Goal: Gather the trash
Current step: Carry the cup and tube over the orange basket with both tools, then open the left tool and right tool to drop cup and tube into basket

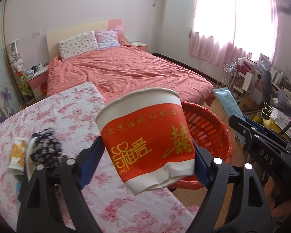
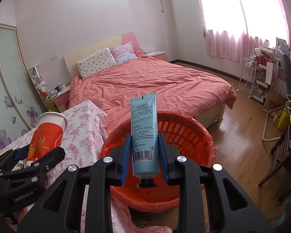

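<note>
My left gripper (image 1: 148, 162) is shut on a crumpled red and white paper cup (image 1: 145, 136), held above the table's right edge beside a red plastic basket (image 1: 213, 136) lined with a red bag. The cup also shows in the right wrist view (image 2: 46, 136). My right gripper (image 2: 144, 153) is shut on a light blue tube (image 2: 144, 134) with a black cap, held upright over the red basket (image 2: 194, 136). In the left wrist view the tube (image 1: 228, 101) and right gripper (image 1: 261, 145) show at the right.
A table with a pink floral cloth (image 1: 67, 116) holds a dark floral cloth item (image 1: 46, 147) and a yellow and white wrapper (image 1: 17, 155). A bed with a salmon cover (image 2: 155, 81) lies beyond. A white rack (image 2: 248, 75) and a cluttered desk stand at the right.
</note>
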A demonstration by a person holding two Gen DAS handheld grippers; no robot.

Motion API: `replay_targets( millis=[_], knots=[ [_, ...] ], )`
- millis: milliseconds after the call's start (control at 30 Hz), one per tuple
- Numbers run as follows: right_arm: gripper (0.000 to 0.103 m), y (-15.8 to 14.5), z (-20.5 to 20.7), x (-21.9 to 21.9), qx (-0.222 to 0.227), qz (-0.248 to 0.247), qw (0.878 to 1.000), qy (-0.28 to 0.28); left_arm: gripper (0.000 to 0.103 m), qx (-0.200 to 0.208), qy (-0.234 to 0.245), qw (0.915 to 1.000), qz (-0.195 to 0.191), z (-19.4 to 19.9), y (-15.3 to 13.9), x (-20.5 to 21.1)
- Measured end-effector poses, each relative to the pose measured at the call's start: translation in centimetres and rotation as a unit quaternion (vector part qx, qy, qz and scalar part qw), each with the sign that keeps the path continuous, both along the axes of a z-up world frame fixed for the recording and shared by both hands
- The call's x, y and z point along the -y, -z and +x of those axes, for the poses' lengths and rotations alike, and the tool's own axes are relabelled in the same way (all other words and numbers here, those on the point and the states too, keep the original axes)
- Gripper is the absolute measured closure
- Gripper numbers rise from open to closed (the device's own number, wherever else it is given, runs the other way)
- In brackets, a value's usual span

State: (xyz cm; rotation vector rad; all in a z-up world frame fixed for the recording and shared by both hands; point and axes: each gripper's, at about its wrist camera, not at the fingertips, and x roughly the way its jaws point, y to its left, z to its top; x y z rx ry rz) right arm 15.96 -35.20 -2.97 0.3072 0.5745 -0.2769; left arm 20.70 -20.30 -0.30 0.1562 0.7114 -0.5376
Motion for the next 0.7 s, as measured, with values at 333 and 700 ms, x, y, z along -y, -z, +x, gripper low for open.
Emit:
replay_targets(
  millis=[333, 700],
  knots=[
    [0.075, 2.2, 0.5, 2.9, -0.009, 0.025, 1.000, 0.016, 0.022, -0.015, 0.047, 0.9987, 0.010, 1.4, 2.4, 5.5],
    [0.075, 2.8, 1.2, 4.9, -0.016, 0.060, 0.998, 0.019, 0.022, -0.025, 0.062, 0.9976, 0.020, 3.5, 4.5, 6.9]
  ],
)
